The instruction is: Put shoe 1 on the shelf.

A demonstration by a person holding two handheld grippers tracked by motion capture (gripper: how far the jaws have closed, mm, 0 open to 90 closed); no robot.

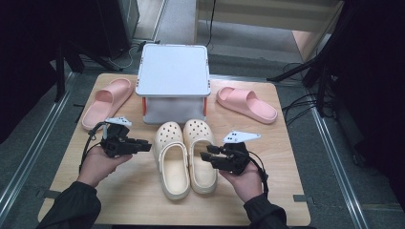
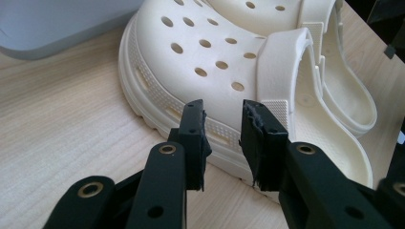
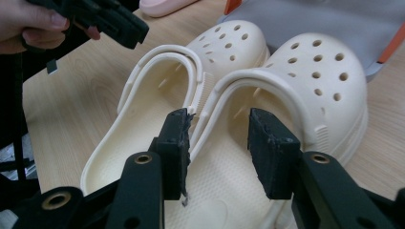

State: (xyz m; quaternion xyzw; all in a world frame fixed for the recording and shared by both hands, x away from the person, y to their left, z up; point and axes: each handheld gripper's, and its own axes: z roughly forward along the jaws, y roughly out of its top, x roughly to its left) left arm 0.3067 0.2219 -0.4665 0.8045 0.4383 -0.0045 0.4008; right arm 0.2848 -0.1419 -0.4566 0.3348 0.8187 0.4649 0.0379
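My left gripper (image 1: 145,145) and right gripper (image 1: 206,153) flank the cream clogs (image 1: 184,157) — both sets of jaws apart, gripping nothing, the pair lying side by side between them.

Two cream perforated clogs (image 1: 185,157) lie side by side mid-table, toes away.

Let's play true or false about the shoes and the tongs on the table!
1. The two cream clogs lie side by side. True.
2. The left tongs pinch a pink slipper. False: they are open, beside the left clog.
3. One pink slipper lies on each side of the grey stand. True.
4. The right tongs are shut tight. False: they are open, with nothing pinched.
5. The clogs sit on top of the stand. False: they sit on the table.
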